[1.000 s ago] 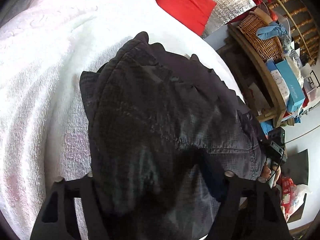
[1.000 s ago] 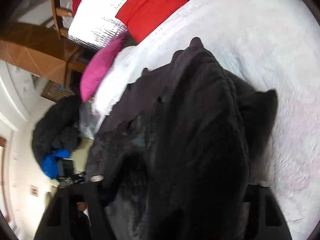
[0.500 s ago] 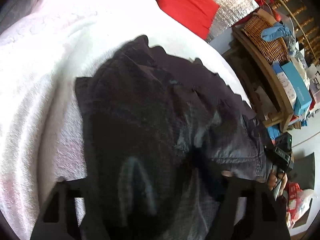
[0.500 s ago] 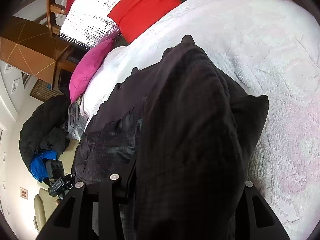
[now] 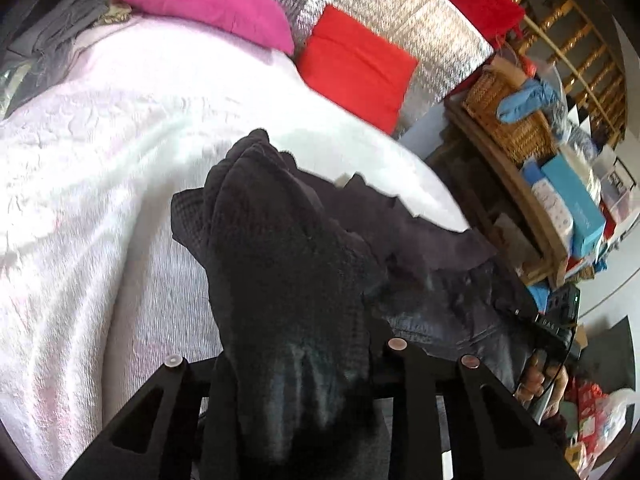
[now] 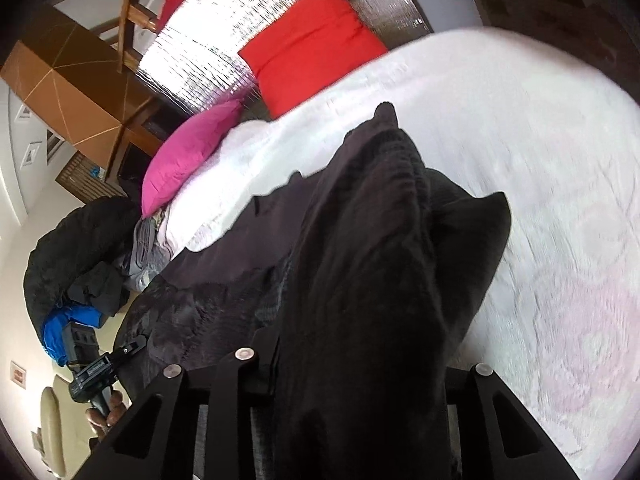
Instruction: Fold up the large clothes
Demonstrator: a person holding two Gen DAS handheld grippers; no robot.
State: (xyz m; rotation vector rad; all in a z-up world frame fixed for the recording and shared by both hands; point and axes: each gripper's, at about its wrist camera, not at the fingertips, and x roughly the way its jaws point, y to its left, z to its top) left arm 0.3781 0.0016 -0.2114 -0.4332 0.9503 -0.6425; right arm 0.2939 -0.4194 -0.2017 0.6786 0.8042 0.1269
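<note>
A large black garment (image 5: 288, 272) lies on a white bedspread (image 5: 100, 184), with part of it lifted toward both cameras. My left gripper (image 5: 288, 376) is shut on a bunched fold of the black garment, which hangs between its fingers (image 5: 172, 380). My right gripper (image 6: 360, 380) is shut on another fold of the same garment (image 6: 380, 260). The cloth hides the inner finger faces in both views. The right-hand gripper and the hand holding it show at the left wrist view's right edge (image 5: 552, 332).
A pink pillow (image 5: 208, 4) and a red pillow (image 5: 356, 68) lie at the bed's head against a silver panel. A wooden shelf with a wicker basket (image 5: 508, 120) and boxes stands right of the bed. A dark beanbag (image 6: 76, 248) with clothes sits on the floor.
Both grippers have lifted and pulled back with the black garment. More of the bedspread and pillows shows, and the cloth is now bunched narrower between the fingers.
</note>
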